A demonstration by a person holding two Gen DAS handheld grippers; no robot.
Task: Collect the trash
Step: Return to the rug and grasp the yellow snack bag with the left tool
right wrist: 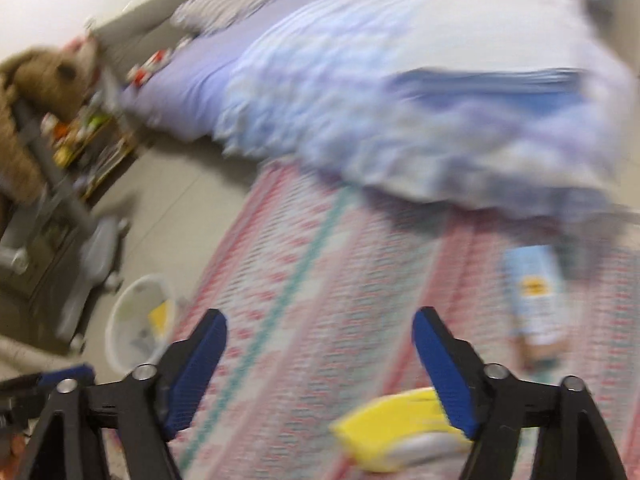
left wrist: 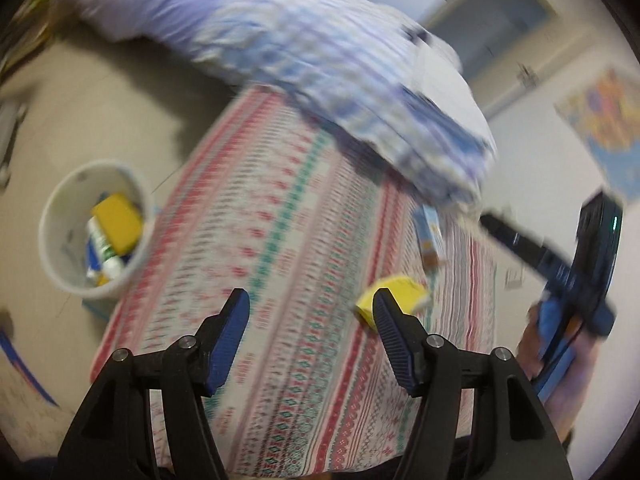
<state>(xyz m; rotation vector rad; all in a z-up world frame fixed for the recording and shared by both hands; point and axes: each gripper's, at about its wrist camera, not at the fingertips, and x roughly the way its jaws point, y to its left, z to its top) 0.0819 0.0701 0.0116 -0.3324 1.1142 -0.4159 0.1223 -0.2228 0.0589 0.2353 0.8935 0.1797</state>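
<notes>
Hovering over a patterned bedspread [left wrist: 280,240], the left gripper [left wrist: 310,312] has its blue-padded fingers spread wide with nothing between them. A yellow packet [left wrist: 396,292] lies on the bedspread just behind the right finger, lower right of centre in the left view. Further up the cloth, a light blue box [left wrist: 430,236] lies near the edge of a rumpled blue-and-white quilt [left wrist: 340,72]. At the left of the frame a white bin [left wrist: 52,216] stands on the floor beside the bed, with a yellow item and a bottle inside. The right gripper [right wrist: 320,340] is also spread open and empty; in its view the yellow packet [right wrist: 392,424] sits at the bottom, partly behind the right finger, and the box [right wrist: 536,300] lies at the right. Both views are blurred.
</notes>
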